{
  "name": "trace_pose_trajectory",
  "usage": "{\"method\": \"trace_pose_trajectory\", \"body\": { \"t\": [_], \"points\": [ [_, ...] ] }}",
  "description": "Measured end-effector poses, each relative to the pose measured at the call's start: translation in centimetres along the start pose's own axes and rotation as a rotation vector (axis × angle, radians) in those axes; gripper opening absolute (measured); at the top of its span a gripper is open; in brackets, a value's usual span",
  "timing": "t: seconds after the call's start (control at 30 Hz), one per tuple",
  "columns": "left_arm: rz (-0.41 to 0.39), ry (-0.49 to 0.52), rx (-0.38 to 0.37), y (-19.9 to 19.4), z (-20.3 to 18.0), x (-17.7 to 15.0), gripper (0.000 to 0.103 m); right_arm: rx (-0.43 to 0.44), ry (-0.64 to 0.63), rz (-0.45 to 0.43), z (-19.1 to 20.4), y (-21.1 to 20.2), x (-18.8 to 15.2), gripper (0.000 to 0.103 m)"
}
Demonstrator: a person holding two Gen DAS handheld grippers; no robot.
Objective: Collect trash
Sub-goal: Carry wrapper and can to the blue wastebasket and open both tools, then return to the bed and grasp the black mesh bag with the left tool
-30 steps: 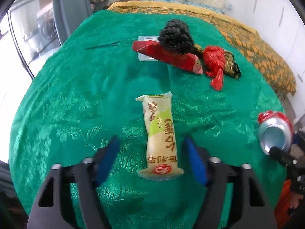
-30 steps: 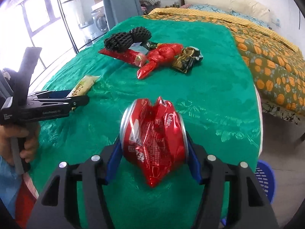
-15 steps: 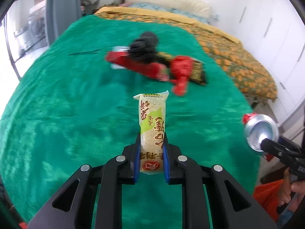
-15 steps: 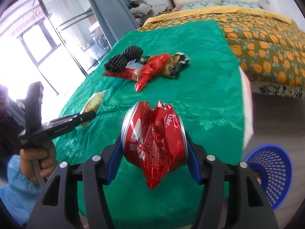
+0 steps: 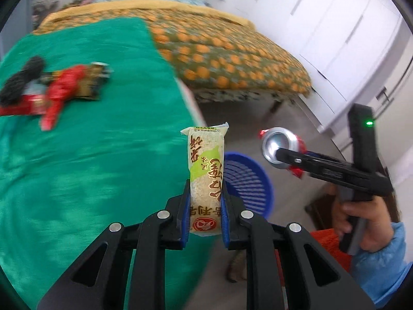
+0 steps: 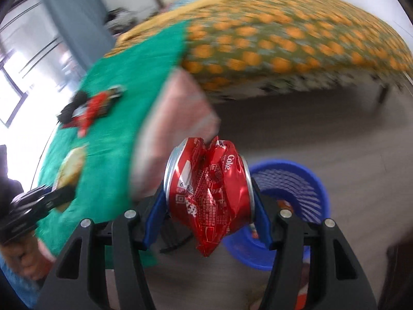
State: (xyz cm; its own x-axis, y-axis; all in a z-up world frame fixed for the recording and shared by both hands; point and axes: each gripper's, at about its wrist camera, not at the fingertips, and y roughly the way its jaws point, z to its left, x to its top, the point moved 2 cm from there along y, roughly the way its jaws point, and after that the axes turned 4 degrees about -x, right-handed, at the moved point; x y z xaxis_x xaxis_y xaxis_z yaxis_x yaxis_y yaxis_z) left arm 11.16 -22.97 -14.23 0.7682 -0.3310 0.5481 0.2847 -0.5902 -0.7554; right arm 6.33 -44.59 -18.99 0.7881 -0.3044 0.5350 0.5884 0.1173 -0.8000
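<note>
- The snack wrapper (image 5: 206,178) stands upright, pinched at its lower end by the left gripper (image 5: 204,217), at the green tablecloth's (image 5: 90,168) right edge.
- The right gripper (image 6: 209,201) clamps a crushed Coke can (image 6: 207,193), held level above the floor, the blue basket (image 6: 304,193) just behind it.
- Red wrappers (image 5: 56,95) lie far left on the cloth.

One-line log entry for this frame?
left gripper: shut on beige snack wrapper | right gripper: shut on crushed red can | blue basket: nearby

Each camera sits close behind its claw, facing forward and down past the green desk (image 5: 77,168) edge; both views share the blue basket (image 5: 247,180) beyond the fingertips.
</note>
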Motion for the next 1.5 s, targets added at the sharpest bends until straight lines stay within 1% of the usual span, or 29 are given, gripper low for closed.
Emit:
{"method": "trace_pose_trajectory", "body": {
  "t": [0.1, 0.2, 0.3, 0.4, 0.53, 0.57, 0.6, 0.63, 0.67, 0.7, 0.73, 0.77, 0.8, 0.87, 0.93, 0.97, 1.03, 1.17, 1.3, 1.33, 1.43, 1.5],
  "points": [
    [0.048, 0.027, -0.025, 3.3, -3.1, 0.1, 0.018, -0.030, 0.091, 0.009, -4.1, 0.8, -1.3, 0.058],
    [0.100, 0.042, -0.037, 7.2, -5.5, -0.1, 0.018, -0.019, 0.165, 0.024, -6.6, 1.1, -1.8, 0.058],
    [0.145, 0.046, -0.045, 10.9, -6.6, 0.0, 0.018, -0.028, 0.196, 0.011, -8.0, 0.8, -1.7, 0.058],
    [0.180, 0.059, -0.039, 13.7, -7.6, 0.0, 0.019, -0.022, 0.247, 0.010, -9.5, 0.9, -1.7, 0.059],
    [0.202, 0.065, -0.027, 16.9, -8.2, 0.2, 0.019, -0.016, 0.289, 0.000, -10.7, 0.8, -1.4, 0.061],
    [0.198, 0.066, -0.029, 17.6, -8.3, 0.2, 0.021, -0.017, 0.300, -0.005, -11.0, 0.8, -1.3, 0.061],
    [0.195, 0.068, -0.030, 18.2, -8.3, 0.3, 0.025, -0.018, 0.316, -0.011, -11.4, 0.8, -1.2, 0.068],
    [0.191, 0.071, -0.019, 18.7, -8.4, 0.3, 0.030, -0.014, 0.336, -0.015, -11.7, 0.9, -1.1, 0.078],
    [0.194, 0.070, -0.009, 19.2, -8.4, 0.4, 0.042, -0.006, 0.357, -0.020, -12.1, 1.0, -1.0, 0.078],
    [0.195, 0.066, -0.002, 19.6, -8.4, 0.4, 0.045, -0.003, 0.368, -0.025, -12.5, 0.9, -0.9, 0.078],
    [0.192, 0.061, 0.001, 19.5, -8.3, 0.4, 0.046, -0.008, 0.369, -0.031, -12.7, 0.7, -0.7, 0.078],
    [0.188, 0.056, -0.006, 19.2, -8.3, 0.3, 0.049, -0.014, 0.365, -0.037, -12.8, 0.5, -0.6, 0.078],
    [0.181, 0.059, -0.012, 18.8, -8.3, 0.3, 0.054, -0.019, 0.360, -0.045, -12.8, 0.3, -0.5, 0.078],
    [0.153, 0.084, 0.001, 17.6, -8.7, 0.3, 0.061, -0.035, 0.339, -0.058, -12.7, -0.2, -0.3, 0.078],
    [0.117, 0.113, 0.003, 16.1, -9.1, 0.5, 0.064, -0.056, 0.315, -0.066, -12.2, -0.3, -0.1, 0.078],
    [0.099, 0.121, 0.001, 15.1, -9.3, 0.6, 0.066, -0.068, 0.299, -0.069, -11.9, -0.4, 0.0, 0.078],
    [0.069, 0.129, -0.010, 13.0, -9.5, 0.7, 0.068, -0.090, 0.267, -0.077, -11.1, -0.5, 0.3, 0.083],
    [0.007, 0.144, -0.010, 8.2, -8.8, 0.4, 0.075, -0.128, 0.187, -0.124, -8.8, -1.1, 1.0, 0.085],
    [-0.036, 0.135, 0.055, 4.2, -5.6, -0.8, 0.079, -0.157, 0.053, -0.190, -4.7, -1.9, 1.4, 0.087],
    [-0.041, 0.129, 0.082, 3.3, -4.5, -1.3, 0.079, -0.155, 0.008, -0.207, -3.2, -2.0, 1.4, 0.088],
    [-0.051, 0.101, 0.181, 0.7, -0.2, -2.3, 0.079, -0.138, -0.096, -0.240, 0.6, -1.9, 1.3, 0.089],
    [-0.061, 0.068, 0.227, -0.7, 2.6, -2.7, 0.080, -0.130, -0.166, -0.255, 3.5, -1.4, 1.0, 0.089]
  ]
}}
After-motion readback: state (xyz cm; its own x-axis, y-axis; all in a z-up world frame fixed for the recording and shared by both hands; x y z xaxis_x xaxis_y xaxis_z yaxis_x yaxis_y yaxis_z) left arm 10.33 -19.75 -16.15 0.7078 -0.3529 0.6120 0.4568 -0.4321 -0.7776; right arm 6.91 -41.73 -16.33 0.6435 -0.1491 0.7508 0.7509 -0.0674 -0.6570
